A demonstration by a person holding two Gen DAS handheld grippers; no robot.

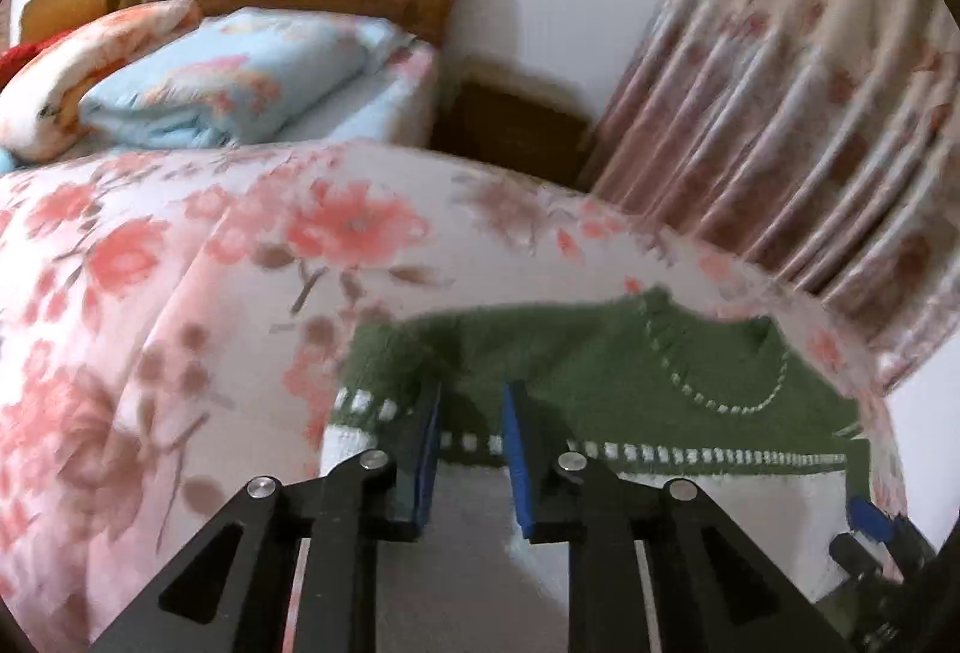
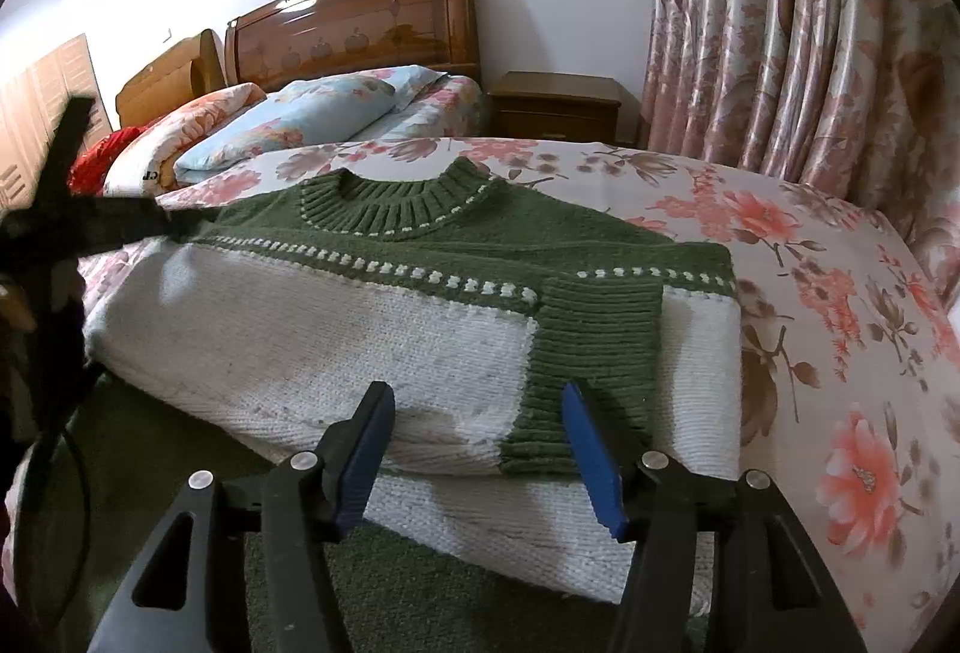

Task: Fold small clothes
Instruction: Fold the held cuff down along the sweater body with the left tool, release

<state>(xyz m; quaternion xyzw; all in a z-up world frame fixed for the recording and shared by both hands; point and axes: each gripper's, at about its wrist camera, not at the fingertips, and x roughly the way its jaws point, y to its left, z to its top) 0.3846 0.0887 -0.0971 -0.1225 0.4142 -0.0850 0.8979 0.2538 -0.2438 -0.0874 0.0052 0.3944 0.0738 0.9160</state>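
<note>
A green and white knitted sweater [image 2: 336, 329] lies partly folded on the floral bedspread [image 2: 840, 293], collar away from me and a green ribbed cuff [image 2: 588, 353] laid over the white body. My right gripper [image 2: 474, 413] is open just above the sweater's near fold, by the cuff. My left gripper [image 1: 471, 413] is open over the sweater's left shoulder [image 1: 540, 353], fingers astride the green part near the dashed stripe; it also shows in the right wrist view [image 2: 174, 224] at the sweater's far left edge. The right gripper's blue pad [image 1: 870, 518] shows at the lower right of the left wrist view.
Pillows and folded quilts [image 2: 288, 119] lie at the wooden headboard [image 2: 360, 29]. A wooden nightstand [image 2: 558, 104] stands beside the bed. Floral curtains [image 2: 810, 23] hang on the right. The bedspread extends to the right of the sweater.
</note>
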